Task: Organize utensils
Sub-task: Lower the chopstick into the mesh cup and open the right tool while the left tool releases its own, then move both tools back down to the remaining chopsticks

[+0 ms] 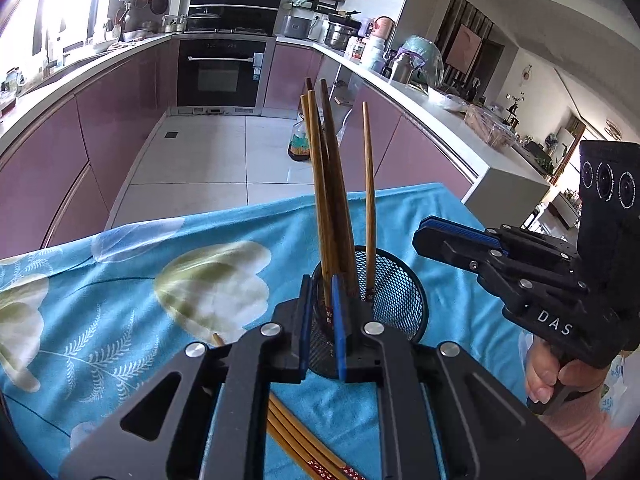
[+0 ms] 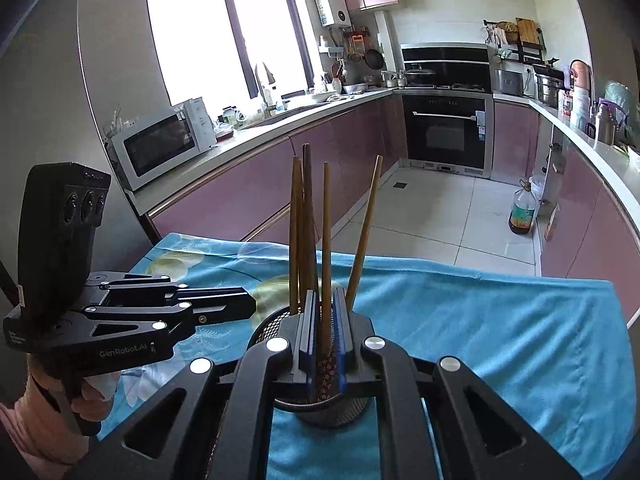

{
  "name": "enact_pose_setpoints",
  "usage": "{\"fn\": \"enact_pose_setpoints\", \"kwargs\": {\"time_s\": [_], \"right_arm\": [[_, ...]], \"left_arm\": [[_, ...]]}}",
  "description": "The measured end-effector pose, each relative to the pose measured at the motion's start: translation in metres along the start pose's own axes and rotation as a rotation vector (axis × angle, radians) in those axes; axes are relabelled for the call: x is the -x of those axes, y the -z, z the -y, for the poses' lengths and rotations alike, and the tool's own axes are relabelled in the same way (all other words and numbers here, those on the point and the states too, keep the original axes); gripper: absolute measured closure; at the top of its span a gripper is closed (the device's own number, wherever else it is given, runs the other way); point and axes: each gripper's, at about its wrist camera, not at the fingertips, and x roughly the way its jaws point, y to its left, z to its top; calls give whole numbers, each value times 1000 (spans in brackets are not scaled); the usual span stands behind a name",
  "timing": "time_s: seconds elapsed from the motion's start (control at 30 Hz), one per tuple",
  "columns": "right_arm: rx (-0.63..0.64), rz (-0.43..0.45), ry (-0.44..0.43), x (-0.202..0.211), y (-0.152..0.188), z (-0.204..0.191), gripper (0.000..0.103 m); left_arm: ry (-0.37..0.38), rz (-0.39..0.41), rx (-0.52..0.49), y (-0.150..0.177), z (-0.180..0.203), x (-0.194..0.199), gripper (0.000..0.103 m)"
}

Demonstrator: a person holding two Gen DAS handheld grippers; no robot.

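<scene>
Chopsticks (image 1: 330, 184) stand upright in a black mesh cup (image 1: 394, 300) on the desk (image 1: 160, 280), which is draped in a blue floral cloth (image 2: 500, 320). Cup sits near the desk's far edge, roughly mid-width. Four or five sticks in it, tips fanned apart; exact count unclear where they overlap.

Left tongs (image 1: 322, 320): blue pads nearly together, clenched on one chopstick (image 1: 329, 312) at its patterned end, inside the cup at its left rim.

Right tongs (image 2: 323, 340): pads nearly together, clenched on another chopstick (image 2: 326, 240), patterned end between the pads, directly over the cup (image 2: 264, 328). From the left wrist view, however, the right tongs (image 1: 424, 232) appear beside the cup's right rim, with nothing visible at the tips.

More chopsticks (image 1: 304, 444) lie flat on the cloth at the near edge, under the left tongs.

Person's hand (image 1: 556, 376) grips the right handle; the other hand (image 2: 92, 392) holds the left.
</scene>
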Motion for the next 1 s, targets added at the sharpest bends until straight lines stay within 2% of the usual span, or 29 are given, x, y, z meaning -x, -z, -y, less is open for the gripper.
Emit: {"fn": "enact_pose_setpoints", "kwargs": {"time_s": [0.33,0.37,0.53,0.77,1.0], "right_arm": [[41,45,-36,22,13,-17,83],[51,48,-41,26,16,-21,79],[113,33,-87,36,36,-42,73],[151,-124,-114,1,78,-67,71],[102,-238,-116,-30,108,-71,71]], "left_arm": [[-61,93,24,35,-12,38,70],[-68,98,30,40,-14,41,69],[-120,98,36,68,-24,53,63],[-140,13,92,109,-45,42,62],[-145,-59,111,140,-49,24,62]]}}
